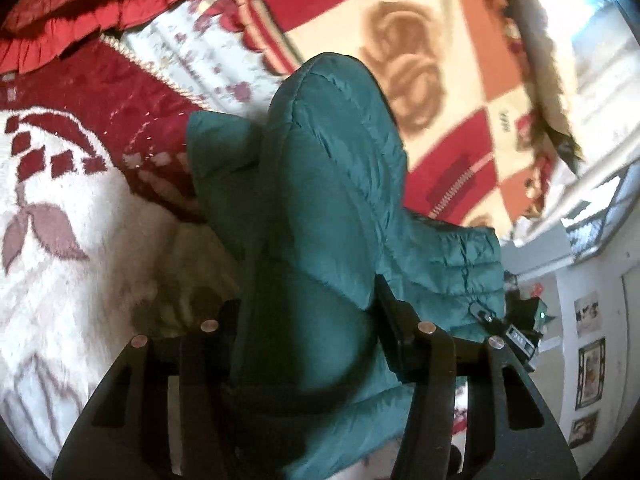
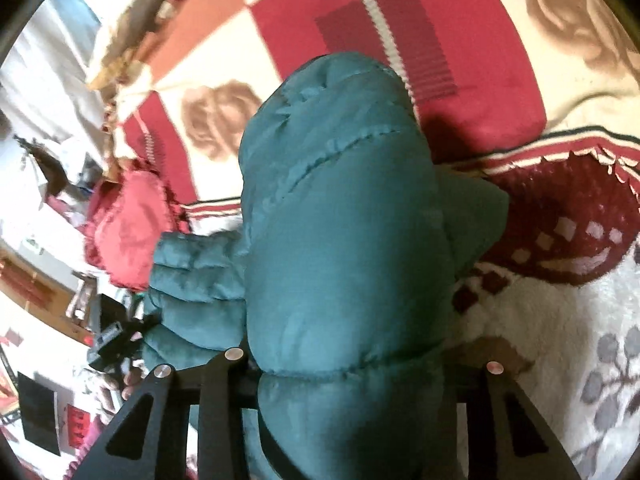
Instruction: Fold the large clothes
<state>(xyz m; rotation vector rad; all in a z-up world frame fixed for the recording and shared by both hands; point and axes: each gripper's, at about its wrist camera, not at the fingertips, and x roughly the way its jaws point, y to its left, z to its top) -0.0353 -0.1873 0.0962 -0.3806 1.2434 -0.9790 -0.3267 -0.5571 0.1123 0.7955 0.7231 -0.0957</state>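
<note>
A teal quilted puffer jacket (image 1: 328, 208) fills the middle of the left wrist view, bunched and lifted above a bed. My left gripper (image 1: 308, 320) is shut on a thick fold of it; the fingertips are hidden in the fabric. In the right wrist view the same jacket (image 2: 340, 240) bulges up between the jaws of my right gripper (image 2: 348, 364), which is shut on another fold. The other gripper (image 2: 116, 340) shows at the left of that view, beside a hanging part of the jacket.
Red, cream and orange patterned blankets (image 1: 440, 80) cover the bed. A white fleecy blanket with maroon leaf shapes (image 1: 60, 240) lies near me. A red ruffled pillow (image 1: 80, 12) sits far left. A pink cushion (image 2: 128, 232) and room clutter lie beyond the bed edge.
</note>
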